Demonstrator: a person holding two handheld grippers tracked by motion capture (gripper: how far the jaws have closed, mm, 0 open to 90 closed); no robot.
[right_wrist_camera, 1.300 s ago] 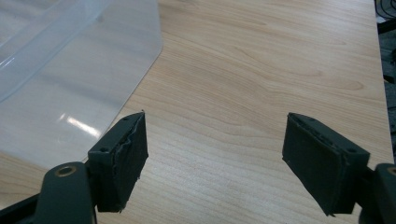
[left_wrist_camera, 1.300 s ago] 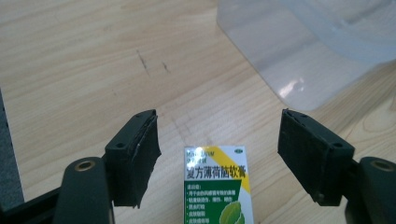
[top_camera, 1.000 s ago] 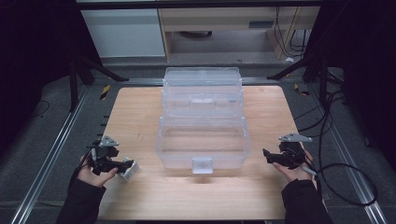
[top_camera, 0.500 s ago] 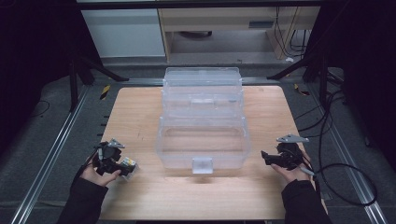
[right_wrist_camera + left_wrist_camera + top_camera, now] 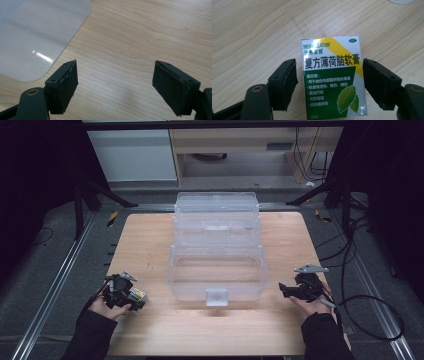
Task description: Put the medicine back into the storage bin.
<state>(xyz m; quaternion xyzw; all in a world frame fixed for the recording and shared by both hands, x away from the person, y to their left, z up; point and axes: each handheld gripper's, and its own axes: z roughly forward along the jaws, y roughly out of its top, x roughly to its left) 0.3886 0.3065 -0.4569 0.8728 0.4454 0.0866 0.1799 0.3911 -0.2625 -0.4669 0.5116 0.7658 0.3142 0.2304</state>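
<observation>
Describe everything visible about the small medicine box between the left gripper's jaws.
The medicine box is a small cardboard carton, white with a yellow diagonal band and a green lower panel bearing two leaves, printed with MENTHOLATUM and Chinese text. It looks closed and undamaged. It lies flat, printed face up, on the wooden table near its front left corner. The left gripper straddles it, its jaws having just been closing; narrow gaps remain on both sides, so the pads do not yet press it.

A pale wooden table (image 5: 150, 245) with rounded corners carries a clear plastic tiered storage box (image 5: 218, 247), opened in steps along its middle, and a small green, white and yellow cardboard ointment box (image 5: 333, 75) lying flat near its front left corner
</observation>
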